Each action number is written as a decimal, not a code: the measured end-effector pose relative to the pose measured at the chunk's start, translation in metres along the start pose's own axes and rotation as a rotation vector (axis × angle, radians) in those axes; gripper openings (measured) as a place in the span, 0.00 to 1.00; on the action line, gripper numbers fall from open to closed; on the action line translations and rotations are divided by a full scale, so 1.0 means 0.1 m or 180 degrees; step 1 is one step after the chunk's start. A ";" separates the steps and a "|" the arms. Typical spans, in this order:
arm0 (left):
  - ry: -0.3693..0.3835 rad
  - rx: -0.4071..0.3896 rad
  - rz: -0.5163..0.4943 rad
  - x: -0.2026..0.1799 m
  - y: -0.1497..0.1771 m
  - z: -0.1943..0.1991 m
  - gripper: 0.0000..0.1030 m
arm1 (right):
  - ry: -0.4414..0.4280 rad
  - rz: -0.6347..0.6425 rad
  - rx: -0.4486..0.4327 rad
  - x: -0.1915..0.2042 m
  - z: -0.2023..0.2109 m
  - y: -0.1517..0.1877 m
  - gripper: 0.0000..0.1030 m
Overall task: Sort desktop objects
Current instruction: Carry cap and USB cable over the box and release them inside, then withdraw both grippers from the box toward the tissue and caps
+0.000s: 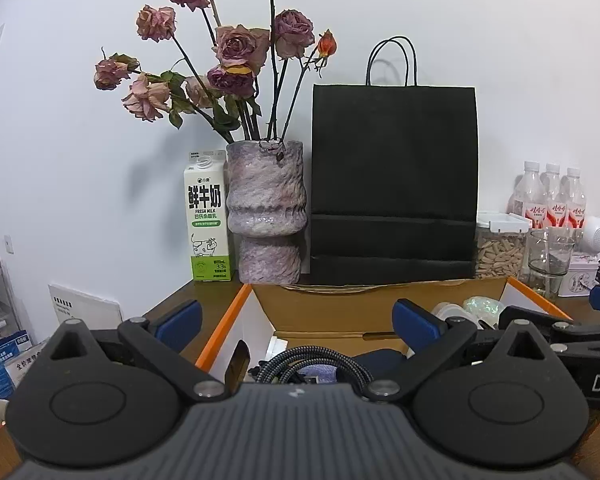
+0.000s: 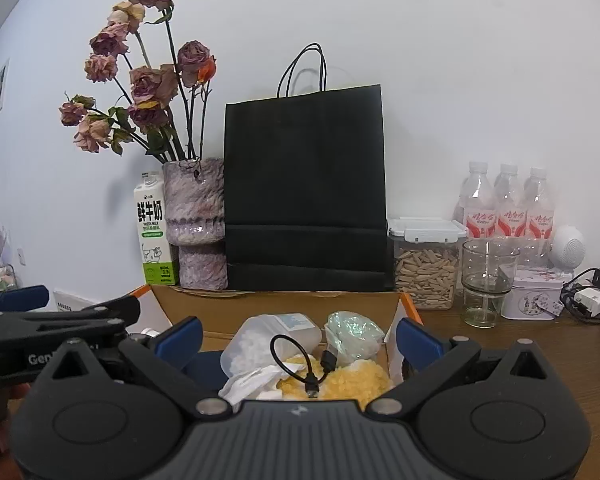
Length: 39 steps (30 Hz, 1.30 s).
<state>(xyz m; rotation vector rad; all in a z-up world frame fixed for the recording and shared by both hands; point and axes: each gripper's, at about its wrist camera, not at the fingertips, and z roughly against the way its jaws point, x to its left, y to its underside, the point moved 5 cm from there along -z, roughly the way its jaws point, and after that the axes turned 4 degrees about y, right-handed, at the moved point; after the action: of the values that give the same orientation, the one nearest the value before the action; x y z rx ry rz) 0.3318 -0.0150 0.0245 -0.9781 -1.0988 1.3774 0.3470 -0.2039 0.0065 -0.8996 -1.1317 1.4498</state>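
An open cardboard box with orange flap edges sits on the wooden desk. My left gripper is open and empty above the box's left half, over a braided cable. My right gripper is open and empty above the box's right half. Below it lie a clear plastic container, a glittery packet, a yellow fluffy item, white tissue and a short black USB cable. Each gripper shows at the edge of the other's view.
Behind the box stand a milk carton, a vase of dried roses and a black paper bag. To the right are a seed jar, a glass, water bottles, a tin and a charger.
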 end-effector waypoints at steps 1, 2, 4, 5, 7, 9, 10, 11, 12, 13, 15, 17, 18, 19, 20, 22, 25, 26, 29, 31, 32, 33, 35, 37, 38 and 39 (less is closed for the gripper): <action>-0.0007 -0.0015 0.0004 0.00 0.01 0.01 1.00 | 0.0002 0.0006 -0.0003 0.00 0.01 0.01 1.00; -0.0007 -0.0035 0.0013 0.01 0.01 0.03 1.00 | 0.0003 0.0013 -0.0005 0.01 0.03 0.01 1.00; -0.0002 -0.0068 0.0015 0.01 0.03 0.07 1.00 | 0.0002 0.0031 -0.0008 0.02 0.06 0.03 1.00; -0.0001 -0.0081 0.0010 0.01 0.03 0.09 1.00 | 0.0002 0.0040 -0.0017 0.03 0.08 0.04 1.00; 0.0007 -0.0096 -0.0008 0.01 0.05 0.13 1.00 | 0.0021 0.0062 -0.0031 0.04 0.12 0.06 1.00; 0.0017 -0.0103 -0.0022 0.01 0.06 0.17 1.00 | 0.0045 0.0085 -0.0060 0.04 0.16 0.08 1.00; 0.0025 -0.0108 -0.0030 0.02 0.08 0.19 1.00 | 0.0047 0.0099 -0.0068 0.05 0.18 0.09 1.00; 0.0027 -0.0114 -0.0044 0.03 0.09 0.22 1.00 | 0.0046 0.0112 -0.0072 0.06 0.21 0.10 1.00; 0.0024 -0.0124 -0.0059 0.04 0.10 0.25 1.00 | 0.0046 0.0124 -0.0074 0.06 0.24 0.12 1.00; 0.0026 -0.0136 -0.0062 0.05 0.11 0.27 1.00 | 0.0048 0.0136 -0.0078 0.07 0.26 0.13 1.00; 0.0028 -0.0151 -0.0058 0.08 0.13 0.32 1.00 | 0.0050 0.0176 -0.0079 0.09 0.31 0.16 1.00; 0.0022 -0.0167 -0.0054 0.10 0.14 0.37 1.00 | 0.0060 0.0221 -0.0073 0.11 0.36 0.19 1.00; 0.0025 -0.0172 -0.0053 0.12 0.15 0.39 1.00 | 0.0070 0.0237 -0.0067 0.12 0.39 0.22 1.00; 0.0026 -0.0175 -0.0057 0.13 0.16 0.42 1.00 | 0.0079 0.0244 -0.0068 0.12 0.41 0.24 1.00; 0.0030 -0.0178 -0.0064 0.13 0.17 0.44 1.00 | 0.0083 0.0249 -0.0066 0.13 0.44 0.26 1.00; 0.0039 -0.0176 -0.0077 0.15 0.20 0.48 1.00 | 0.0084 0.0269 -0.0037 0.14 0.48 0.31 1.00; 0.0039 -0.0164 -0.0092 0.19 0.24 0.54 1.00 | 0.0086 0.0292 0.0020 0.13 0.55 0.38 1.00; 0.0039 -0.0160 -0.0089 0.20 0.25 0.56 1.00 | 0.0082 0.0297 0.0041 0.13 0.57 0.40 1.00; 0.0053 -0.0134 -0.0088 0.25 0.29 0.64 1.00 | 0.0086 0.0306 0.0095 0.12 0.62 0.45 1.00; 0.0056 -0.0111 -0.0084 0.28 0.32 0.68 1.00 | 0.0078 0.0311 0.0145 0.12 0.65 0.49 1.00; 0.0061 -0.0095 -0.0080 0.30 0.34 0.70 1.00 | 0.0073 0.0316 0.0167 0.12 0.67 0.51 1.00; 0.0048 -0.0068 -0.0077 0.32 0.36 0.71 1.00 | 0.0071 0.0324 0.0189 0.12 0.68 0.53 1.00; 0.0041 -0.0022 -0.0071 0.35 0.39 0.73 1.00 | 0.0070 0.0346 0.0233 0.13 0.71 0.56 1.00; 0.0032 0.0008 -0.0051 0.39 0.41 0.75 1.00 | 0.0066 0.0368 0.0270 0.13 0.75 0.60 1.00; 0.0036 0.0017 -0.0042 0.41 0.42 0.76 1.00 | 0.0070 0.0378 0.0285 0.14 0.76 0.61 1.00; 0.0039 0.0026 -0.0034 0.43 0.43 0.78 1.00 | 0.0072 0.0388 0.0300 0.14 0.77 0.63 1.00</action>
<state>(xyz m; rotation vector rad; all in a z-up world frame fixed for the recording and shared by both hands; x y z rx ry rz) 0.2424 0.0203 0.0018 -0.9721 -1.0872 1.3647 0.2544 -0.2053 -0.0324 -0.9297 -0.9978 1.5750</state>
